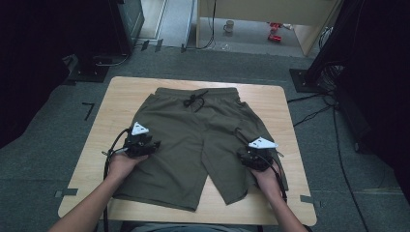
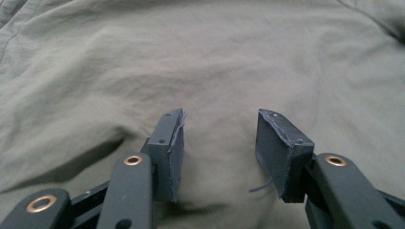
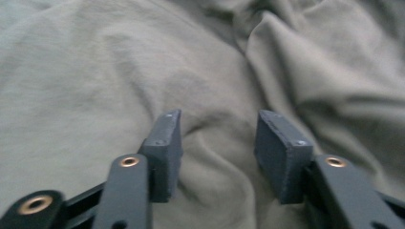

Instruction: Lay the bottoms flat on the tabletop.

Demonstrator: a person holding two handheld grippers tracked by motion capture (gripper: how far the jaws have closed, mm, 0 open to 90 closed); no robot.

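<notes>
A pair of olive-green shorts lies flat on the wooden table, waistband at the far side with a black drawstring. My left gripper rests over the left leg near its outer edge. In the left gripper view the shorts' cloth spreads under my left gripper, whose jaws stand apart with nothing pinched. My right gripper sits at the outer side of the right leg. There a soft ridge of cloth rises between the separated pads of my right gripper, which do not press on it.
Bare wood borders the shorts on all sides of the table. Around it is grey carpet, with cables on the floor at the right and dark stands at the back left. A mug sits far back under a desk.
</notes>
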